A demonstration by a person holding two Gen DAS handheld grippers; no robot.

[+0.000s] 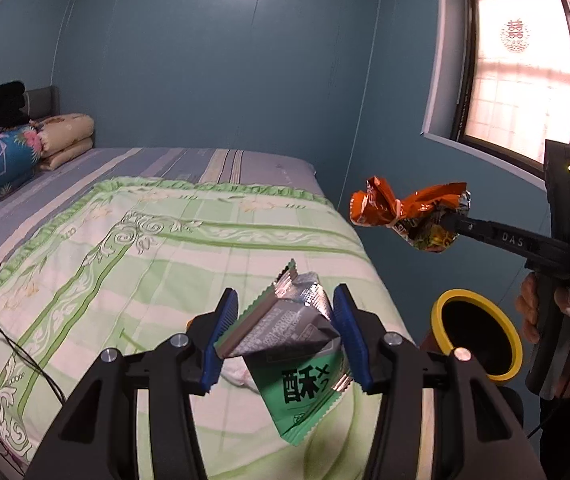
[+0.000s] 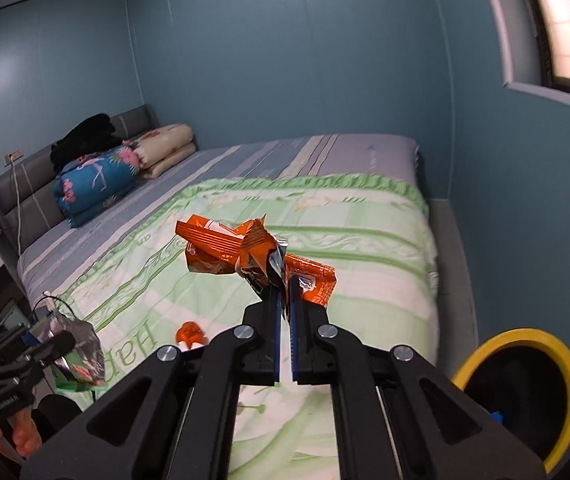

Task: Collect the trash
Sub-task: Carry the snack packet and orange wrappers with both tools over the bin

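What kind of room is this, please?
Most likely a bedroom: a bed with a green quilt, folded blankets by the headboard, and a window.

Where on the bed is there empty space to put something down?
The striped sheet between the folded quilts and the green blanket's frill lies bare. So does the green blanket toward the wall. The near edge is busier: a small orange piece lies there.

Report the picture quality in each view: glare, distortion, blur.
Left wrist: the window is blown out pink-white, the walls bow with fisheye, the green wrapper is sharp. Right wrist: corners are vignetted, the orange wrapper is sharp, the window glares, the bin is stretched at the edge.
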